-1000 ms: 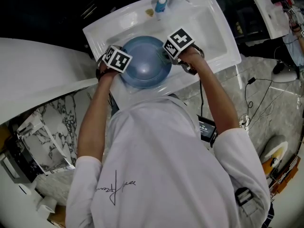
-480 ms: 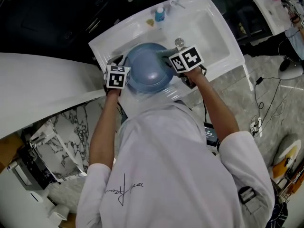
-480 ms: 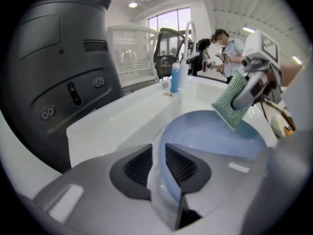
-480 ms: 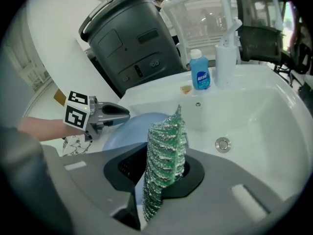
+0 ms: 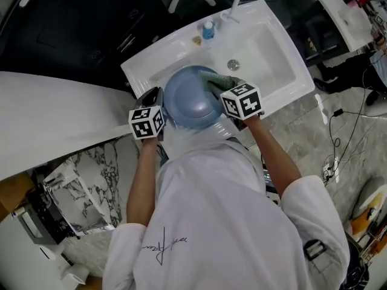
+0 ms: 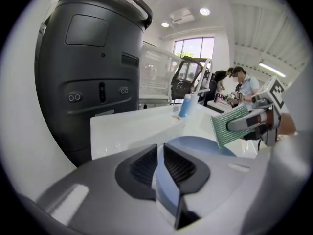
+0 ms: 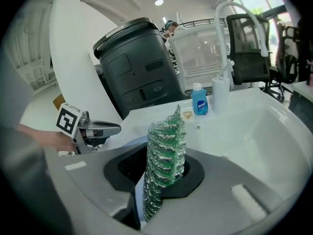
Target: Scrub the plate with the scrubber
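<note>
The left gripper [image 6: 160, 166] has its 2 jaws closed on the rim of the round blue plate [image 5: 190, 101], steadying it above the white ceramic sink's [image 5: 275, 50] left end so the right gripper [image 7: 162, 173], pinching the green mesh scrubber [image 7: 166, 141], can rub the plate's face.

A white sink [image 5: 284, 47] holds the things. On its back rim, at 11 o'clock, a small blue bottle [image 5: 208, 30] stands up. Just beside it, at 10 o'clock, lies a tiny brown thing [image 5: 196, 40], too small to tell what. A white tap [image 5: 237, 2] rises at 12 o'clock. A round drain [image 5: 233, 64] sits near the middle. A blue plate [image 5: 190, 98] is over the 7 o'clock corner. I cannot tell if it touches the sink.
</note>
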The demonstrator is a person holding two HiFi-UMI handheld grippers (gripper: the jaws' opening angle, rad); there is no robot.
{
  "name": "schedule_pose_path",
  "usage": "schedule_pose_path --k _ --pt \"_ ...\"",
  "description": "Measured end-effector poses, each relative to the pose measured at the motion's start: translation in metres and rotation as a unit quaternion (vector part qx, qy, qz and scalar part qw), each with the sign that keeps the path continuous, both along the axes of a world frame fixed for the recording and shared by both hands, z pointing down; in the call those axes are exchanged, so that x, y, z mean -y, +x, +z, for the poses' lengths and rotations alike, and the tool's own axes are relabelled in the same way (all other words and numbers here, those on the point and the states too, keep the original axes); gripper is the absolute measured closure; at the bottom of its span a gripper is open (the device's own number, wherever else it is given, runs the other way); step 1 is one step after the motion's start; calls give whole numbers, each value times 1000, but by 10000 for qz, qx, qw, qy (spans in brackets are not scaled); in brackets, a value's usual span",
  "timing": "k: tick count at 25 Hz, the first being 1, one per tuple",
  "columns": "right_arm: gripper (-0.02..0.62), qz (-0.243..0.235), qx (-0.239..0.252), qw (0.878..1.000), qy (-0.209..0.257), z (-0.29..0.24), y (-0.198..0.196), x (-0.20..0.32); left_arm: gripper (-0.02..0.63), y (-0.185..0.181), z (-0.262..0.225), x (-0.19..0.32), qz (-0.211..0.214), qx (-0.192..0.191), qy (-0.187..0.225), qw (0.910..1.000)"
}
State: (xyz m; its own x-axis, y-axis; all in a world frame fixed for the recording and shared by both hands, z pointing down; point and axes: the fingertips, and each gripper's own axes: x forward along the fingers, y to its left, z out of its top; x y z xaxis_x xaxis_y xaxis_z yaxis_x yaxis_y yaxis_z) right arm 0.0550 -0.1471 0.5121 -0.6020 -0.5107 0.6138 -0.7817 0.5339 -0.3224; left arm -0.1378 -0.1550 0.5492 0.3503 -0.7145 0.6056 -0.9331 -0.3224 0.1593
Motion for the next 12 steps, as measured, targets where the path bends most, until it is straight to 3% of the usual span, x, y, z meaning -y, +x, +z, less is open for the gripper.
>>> schedule_pose_path --k 6,12 --pt "529 213 361 9976 555 -36 2 2 552 -5 -33 -14 -334 -398 346 9981" --pt "529 242 543 9925 1068 -80 -1 0 552 -7 -77 -24 -468 -577 812 9939"
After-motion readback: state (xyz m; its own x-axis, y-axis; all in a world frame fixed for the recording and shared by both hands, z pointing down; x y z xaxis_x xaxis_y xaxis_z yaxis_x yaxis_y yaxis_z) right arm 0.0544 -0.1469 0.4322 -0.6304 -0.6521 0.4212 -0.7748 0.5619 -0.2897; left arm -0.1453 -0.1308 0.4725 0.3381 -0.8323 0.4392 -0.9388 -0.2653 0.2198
